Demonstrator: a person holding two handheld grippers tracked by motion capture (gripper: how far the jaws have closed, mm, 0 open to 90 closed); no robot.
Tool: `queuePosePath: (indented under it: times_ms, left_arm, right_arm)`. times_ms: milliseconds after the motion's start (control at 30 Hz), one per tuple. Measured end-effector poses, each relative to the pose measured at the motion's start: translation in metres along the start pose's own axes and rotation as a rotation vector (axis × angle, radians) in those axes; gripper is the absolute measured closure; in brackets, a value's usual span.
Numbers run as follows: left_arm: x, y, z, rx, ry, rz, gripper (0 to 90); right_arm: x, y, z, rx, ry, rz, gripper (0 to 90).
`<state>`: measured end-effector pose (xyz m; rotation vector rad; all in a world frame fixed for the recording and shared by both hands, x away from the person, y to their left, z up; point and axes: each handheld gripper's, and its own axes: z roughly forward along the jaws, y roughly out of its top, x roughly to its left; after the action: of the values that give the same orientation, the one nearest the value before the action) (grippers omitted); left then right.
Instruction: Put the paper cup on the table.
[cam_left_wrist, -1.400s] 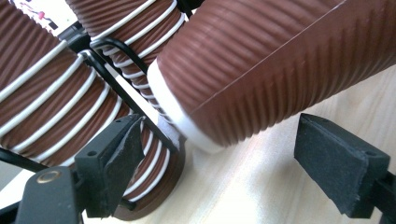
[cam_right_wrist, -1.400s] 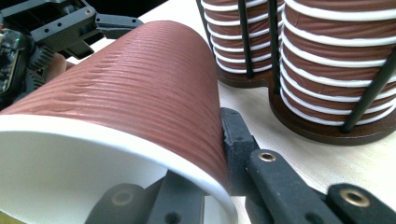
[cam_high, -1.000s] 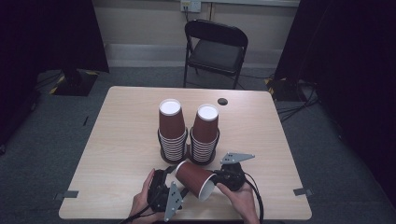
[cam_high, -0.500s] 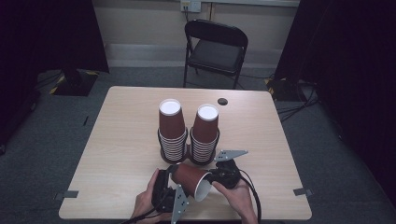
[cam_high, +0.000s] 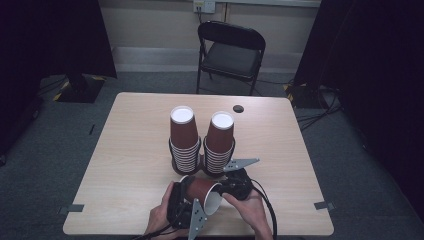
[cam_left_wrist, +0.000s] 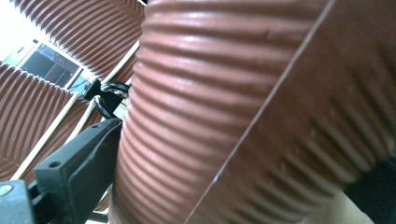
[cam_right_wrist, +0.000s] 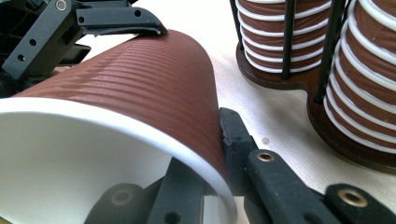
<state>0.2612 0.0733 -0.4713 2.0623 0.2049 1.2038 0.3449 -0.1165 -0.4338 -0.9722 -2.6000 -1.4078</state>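
Two cup stacks (cam_high: 200, 145) stand on the table (cam_high: 125, 150); one cup (cam_high: 200, 189) lies between both grippers, right gripper (cam_right_wrist: 205, 186) pinching its rim, left gripper (cam_high: 180, 210) closed around its body, not yet stacked

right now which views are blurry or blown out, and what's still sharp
Left gripper view: the cup sits so close it smears soft, window patch top left blown out. Right gripper view: rim and jaws crisp, cup stacks slightly soft. High view: evenly lit, dark edges.
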Motion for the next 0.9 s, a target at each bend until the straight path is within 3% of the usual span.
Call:
queuePosePath:
  times_ms: [200, 267, 467, 900]
  left_arm:
    - [-0.004, 0.006, 0.0, -0.016, 0.005, 0.032, 2.4]
    - [-0.005, 0.009, 0.0, -0.015, -0.011, 0.04, 3.4]
    - [-0.007, 0.017, 0.002, -0.058, -0.022, 0.037, 6.7]
    - [-0.008, 0.027, 0.005, -0.062, -0.018, 0.022, 4.3]
  right_arm:
    - [0.0, 0.002, 0.002, 0.008, 0.007, 0.003, 86.7]
    - [0.001, 0.002, 0.004, 0.019, 0.007, 0.004, 86.8]
    - [0.001, 0.003, 0.008, 0.034, 0.0, -0.004, 87.8]
    - [0.002, 0.003, 0.011, 0.038, 0.029, 0.01, 87.7]
